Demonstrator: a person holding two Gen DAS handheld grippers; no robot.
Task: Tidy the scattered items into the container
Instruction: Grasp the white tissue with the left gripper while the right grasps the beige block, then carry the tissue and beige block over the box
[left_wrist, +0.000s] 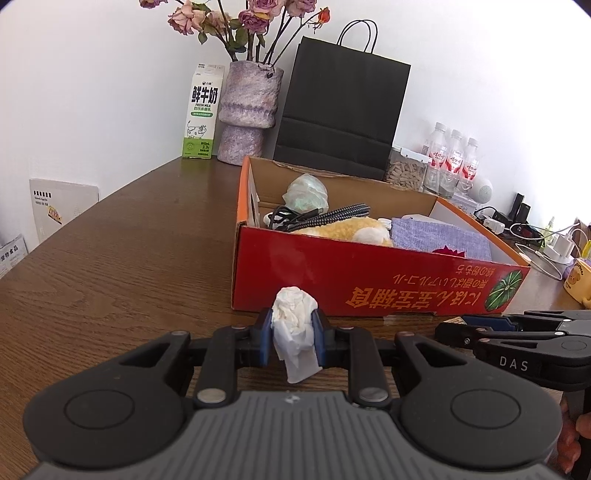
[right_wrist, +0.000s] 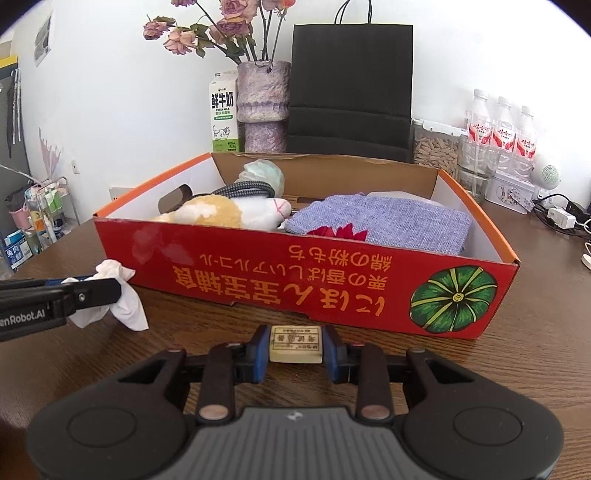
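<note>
Brown table (right_wrist: 535, 369), box (right_wrist: 295, 288) just ahead of both grippers. Left gripper (left_wrist: 293, 332) clamps tissue (left_wrist: 295, 314); right gripper (right_wrist: 295, 349) clamps eraser (right_wrist: 295, 345), nearer the wall.

Glossy red cardboard box (right_wrist: 258, 273); crumpled white tissue (left_wrist: 295, 332); wood-grain table (left_wrist: 129, 258).

On the white-and-green milk carton (left_wrist: 202, 110) you read "鲜牛奶", "FRESH MILK" and "3.3". The red cardboard box (right_wrist: 306, 284) bears upside-down orange Japanese lettering beside a printed green pumpkin. You see "DAS" on the black right gripper (left_wrist: 452, 325) and "nRobot.AI" on the black left gripper (right_wrist: 107, 290). The eraser label is illegible.
</note>
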